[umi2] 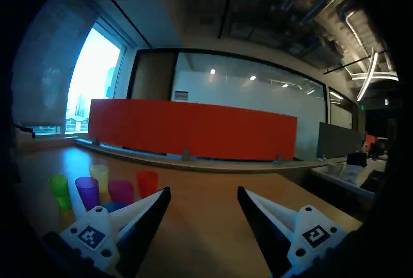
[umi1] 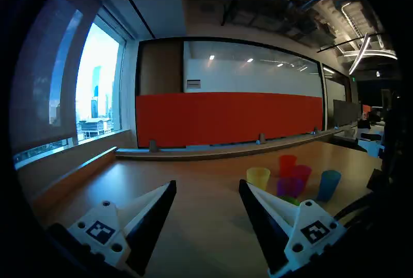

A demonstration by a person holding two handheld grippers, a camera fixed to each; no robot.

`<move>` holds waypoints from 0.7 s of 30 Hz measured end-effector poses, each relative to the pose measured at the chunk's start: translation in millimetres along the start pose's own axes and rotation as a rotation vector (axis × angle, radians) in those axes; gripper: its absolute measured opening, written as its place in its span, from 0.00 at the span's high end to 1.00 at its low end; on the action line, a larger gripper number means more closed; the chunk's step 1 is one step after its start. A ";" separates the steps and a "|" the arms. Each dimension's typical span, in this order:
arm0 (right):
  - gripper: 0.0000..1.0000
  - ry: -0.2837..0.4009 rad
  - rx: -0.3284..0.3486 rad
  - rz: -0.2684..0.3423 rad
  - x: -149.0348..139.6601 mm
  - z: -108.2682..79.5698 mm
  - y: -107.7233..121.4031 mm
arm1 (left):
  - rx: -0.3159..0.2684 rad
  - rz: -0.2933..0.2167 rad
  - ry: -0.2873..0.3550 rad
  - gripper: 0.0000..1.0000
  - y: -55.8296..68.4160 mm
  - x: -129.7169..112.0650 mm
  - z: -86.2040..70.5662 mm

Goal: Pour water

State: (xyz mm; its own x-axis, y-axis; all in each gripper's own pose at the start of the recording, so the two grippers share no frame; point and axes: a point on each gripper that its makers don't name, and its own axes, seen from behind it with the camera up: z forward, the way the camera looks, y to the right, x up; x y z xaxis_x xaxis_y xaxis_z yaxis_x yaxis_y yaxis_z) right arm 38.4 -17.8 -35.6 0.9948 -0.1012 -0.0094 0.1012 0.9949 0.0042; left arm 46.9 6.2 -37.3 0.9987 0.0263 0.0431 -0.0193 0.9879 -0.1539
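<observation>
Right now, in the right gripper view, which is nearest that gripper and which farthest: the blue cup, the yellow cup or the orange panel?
1. Blue cup, tucked just behind a finger of the right gripper, on the picture's left.
2. Yellow cup, farther back on the table, left side.
3. Orange panel, beyond the table's far edge.

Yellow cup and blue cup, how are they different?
The yellow cup is pale yellow; the blue cup is light blue. In the left gripper view the yellow cup stands at the left end of the bunch of cups, the blue cup at the right end. Both stand upright, mouths up, on the wooden table.
</observation>
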 end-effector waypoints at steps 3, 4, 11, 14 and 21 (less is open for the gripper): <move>0.00 0.003 -0.004 -0.006 2.4 0.2 -0.8 | 0.001 0.003 0.001 0.11 -1.0 0.3 0.6; 0.00 0.004 -0.003 -0.008 3.6 0.1 -1.3 | 0.004 0.005 0.001 0.10 -1.9 0.3 0.8; 0.00 0.015 -0.015 -0.010 10.2 0.2 -2.8 | 0.041 0.024 0.017 0.10 -10.7 2.6 0.7; 0.00 0.015 -0.020 -0.014 12.9 0.0 -3.4 | 0.051 0.021 0.027 0.10 -11.8 3.5 0.6; 0.00 0.006 -0.033 -0.013 13.9 -0.6 0.3 | 0.095 0.030 0.054 0.11 -18.7 12.0 3.7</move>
State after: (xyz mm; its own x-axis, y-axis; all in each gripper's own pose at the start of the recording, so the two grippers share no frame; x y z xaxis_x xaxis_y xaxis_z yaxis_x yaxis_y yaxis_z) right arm 52.3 -18.8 -36.4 0.9933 -0.1142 -0.0151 0.1138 0.9931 -0.0292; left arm 59.1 -11.3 -30.3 0.9986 0.0506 -0.0141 -0.0514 0.9969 -0.0598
